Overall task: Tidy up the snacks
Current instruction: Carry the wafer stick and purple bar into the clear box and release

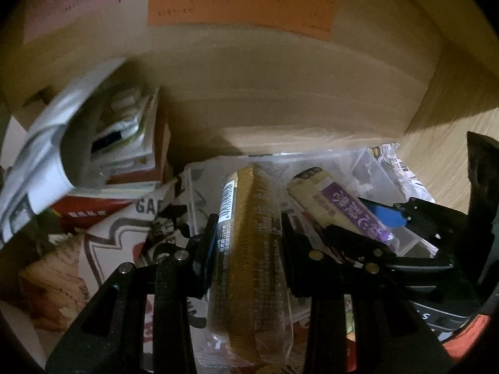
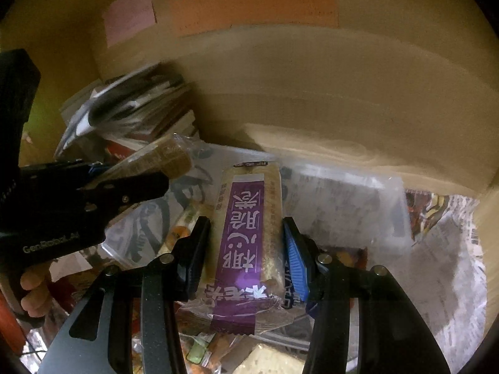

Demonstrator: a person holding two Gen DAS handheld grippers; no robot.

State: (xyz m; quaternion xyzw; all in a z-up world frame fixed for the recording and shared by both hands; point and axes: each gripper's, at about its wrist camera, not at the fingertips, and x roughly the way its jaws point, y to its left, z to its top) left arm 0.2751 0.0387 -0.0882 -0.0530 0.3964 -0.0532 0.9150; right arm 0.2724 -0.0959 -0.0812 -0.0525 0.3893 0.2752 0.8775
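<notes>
In the left wrist view my left gripper (image 1: 248,227) is shut on a long brown wafer pack (image 1: 249,249) in clear wrap, held lengthwise between the jaws. In the right wrist view my right gripper (image 2: 246,233) is shut on a pale cracker pack with a purple label (image 2: 246,227). Both packs hang over a clear plastic bin (image 2: 358,205) standing against a cardboard wall. The right gripper and its purple pack (image 1: 343,205) show at the right of the left wrist view. The left gripper (image 2: 149,184) with the brown pack (image 2: 168,155) shows at the left of the right wrist view.
A cardboard wall (image 1: 296,93) with orange (image 1: 240,3) and pink (image 1: 71,0) paper notes rises behind. A stack of boxes and papers (image 1: 124,143) stands at left. Loose snack packets (image 2: 218,349) lie below, on printed newspaper (image 2: 452,265). A hand (image 2: 34,290) grips the left handle.
</notes>
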